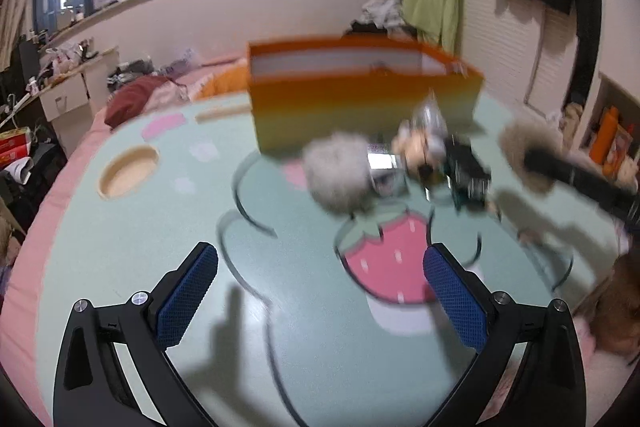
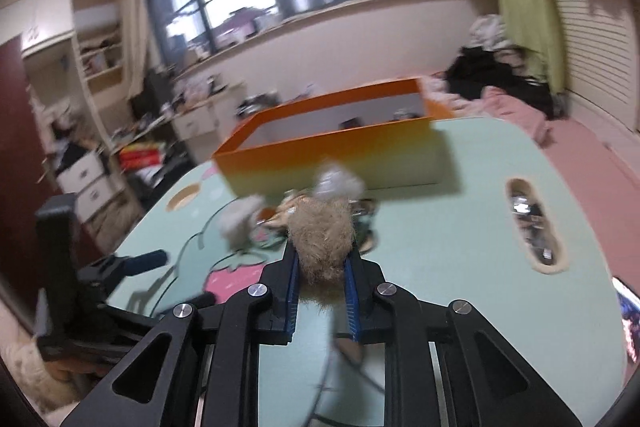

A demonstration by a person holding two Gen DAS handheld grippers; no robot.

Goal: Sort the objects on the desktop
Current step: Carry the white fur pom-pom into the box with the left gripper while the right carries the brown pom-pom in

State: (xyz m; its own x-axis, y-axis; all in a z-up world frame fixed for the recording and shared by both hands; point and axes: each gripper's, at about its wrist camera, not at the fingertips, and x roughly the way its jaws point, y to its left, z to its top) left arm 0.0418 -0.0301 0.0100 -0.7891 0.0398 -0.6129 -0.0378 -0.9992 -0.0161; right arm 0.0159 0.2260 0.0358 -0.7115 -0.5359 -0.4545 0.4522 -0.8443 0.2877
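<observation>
Tan fuzzy ball (image 2: 322, 241) squeezed tight in right gripper (image 2: 322, 269), low middle of frame.
Tilted down over green table (image 2: 460, 247), near orange box (image 2: 340, 151); left gripper (image 1: 320, 287) wide open, holding nothing.

Left wrist view: sits behind left hand-held gripper (image 1: 320, 291), low over mint desk (image 1: 120, 247), tilted down, facing orange box (image 1: 360, 95) and window wall; small clutter mid-distance. Right hand-held gripper (image 1: 532, 157) enters at right edge.

Right wrist view: behind right hand-held gripper (image 2: 322, 263), close above desk (image 2: 460, 247), looking toward same box (image 2: 332, 147) from further right. Left hand-held gripper (image 2: 148, 259) shows at left.

Shared: box, strawberry print (image 1: 388, 259) (image 2: 224, 279), grey fluff ball (image 1: 340, 175) (image 2: 240, 219), window.
</observation>
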